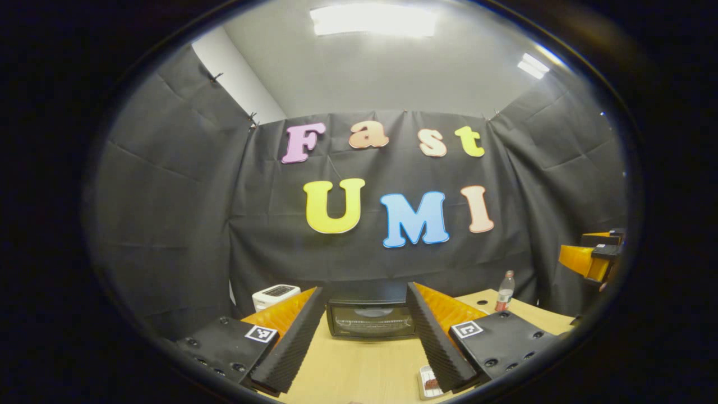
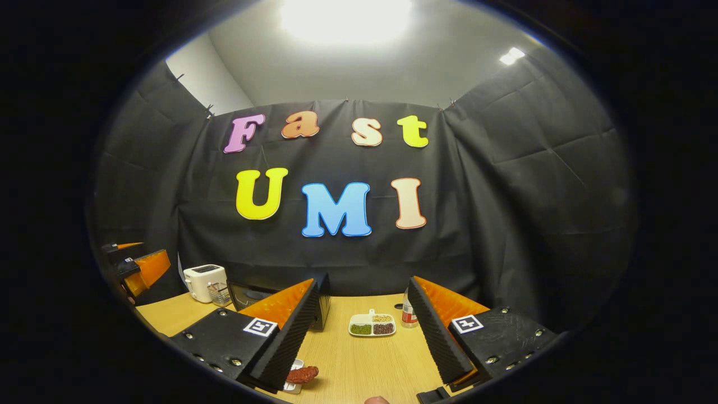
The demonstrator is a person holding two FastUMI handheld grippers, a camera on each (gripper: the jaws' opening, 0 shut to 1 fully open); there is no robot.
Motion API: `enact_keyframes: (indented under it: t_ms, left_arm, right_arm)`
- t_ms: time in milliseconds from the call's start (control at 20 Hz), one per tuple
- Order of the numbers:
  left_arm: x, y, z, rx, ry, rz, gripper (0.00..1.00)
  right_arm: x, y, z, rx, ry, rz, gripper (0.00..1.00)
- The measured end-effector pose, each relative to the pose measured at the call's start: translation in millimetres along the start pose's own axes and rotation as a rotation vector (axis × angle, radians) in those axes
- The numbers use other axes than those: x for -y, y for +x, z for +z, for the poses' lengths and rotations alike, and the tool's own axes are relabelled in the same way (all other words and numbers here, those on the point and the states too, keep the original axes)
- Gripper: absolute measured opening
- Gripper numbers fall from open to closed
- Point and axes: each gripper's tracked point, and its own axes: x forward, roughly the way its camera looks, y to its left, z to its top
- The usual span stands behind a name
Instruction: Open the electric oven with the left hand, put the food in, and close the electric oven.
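No word or number can be read on the things here. The only signs are square black-and-white coded markers. In the left gripper view, the left gripper (image 1: pixel 364 287) carries one marker (image 1: pixel 261 333) on its left finger mount and another (image 1: pixel 467 329) on its right. In the right gripper view, the right gripper (image 2: pixel 367 279) bears the same kind of pair (image 2: pixel 259 326) (image 2: pixel 466 324). The bottle (image 1: pixel 505 292) at the far right has a red label, too small to read. A small mark on the oven (image 1: pixel 370 318) door's lower left corner is likewise illegible.
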Motion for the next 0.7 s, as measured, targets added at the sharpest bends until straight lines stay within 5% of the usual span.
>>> enact_keyframes:
  t_ms: [700]
  left_arm:
    - [12.0,71.9,-16.9,0.014,0.023,0.006,1.00]
  right_arm:
    - [4.6,14.4,-1.9,0.018,0.033,0.053,0.97]
